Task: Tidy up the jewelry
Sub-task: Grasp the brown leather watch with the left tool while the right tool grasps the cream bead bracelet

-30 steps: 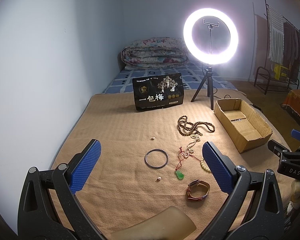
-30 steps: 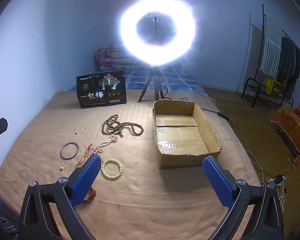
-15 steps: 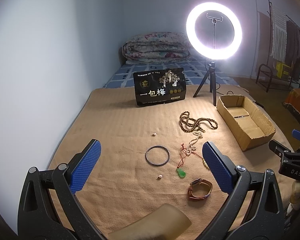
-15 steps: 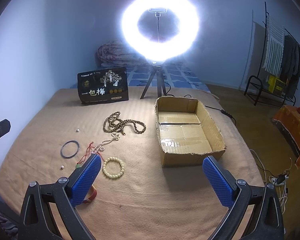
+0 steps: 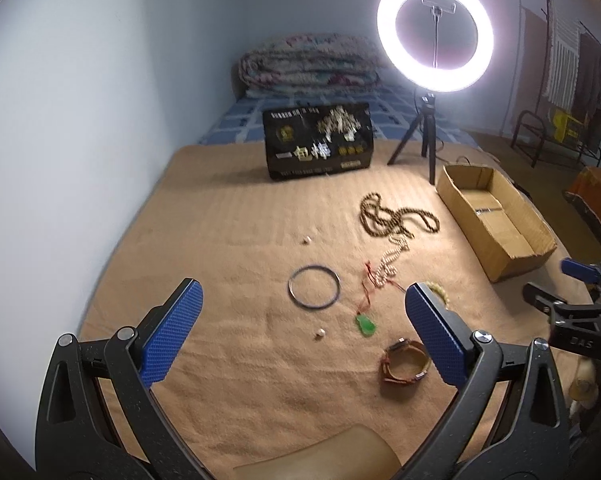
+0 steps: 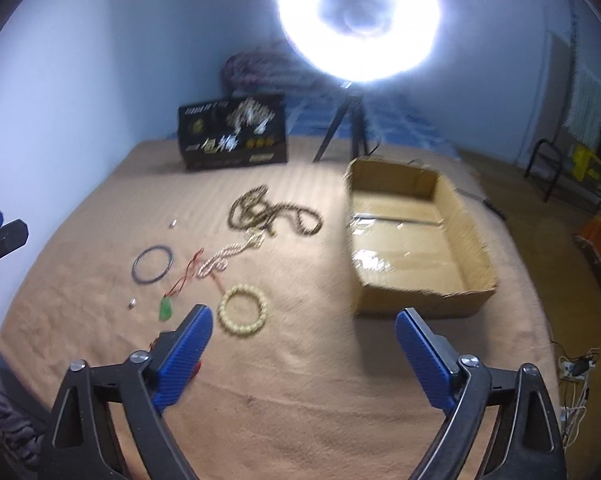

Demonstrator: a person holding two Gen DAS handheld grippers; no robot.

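Note:
Jewelry lies scattered on a tan blanket (image 5: 228,248): a dark bangle (image 5: 314,287), a green pendant on a red cord (image 5: 365,325), a brown strap bracelet (image 5: 405,365), a pale bead string (image 5: 392,258), a brown bead necklace (image 5: 396,218) and a cream bead bracelet (image 6: 243,314). An empty cardboard box (image 6: 412,240) sits to their right. My left gripper (image 5: 300,332) is open above the blanket, nothing between its fingers. My right gripper (image 6: 302,344) hangs just right of the cream bracelet; its jaws are closing and hold nothing.
A black snack bag (image 5: 318,144) stands at the back of the blanket. A lit ring light on a tripod (image 5: 434,32) stands behind the box. Folded quilts (image 5: 308,64) lie against the wall. Two small loose beads (image 5: 320,333) rest near the bangle. A clothes rack (image 5: 560,80) stands far right.
Both grippers have sunk and tilted down toward the jewelry. The right gripper's fingers have come a little closer together, and the cream bracelet now shows clear of its left finger.

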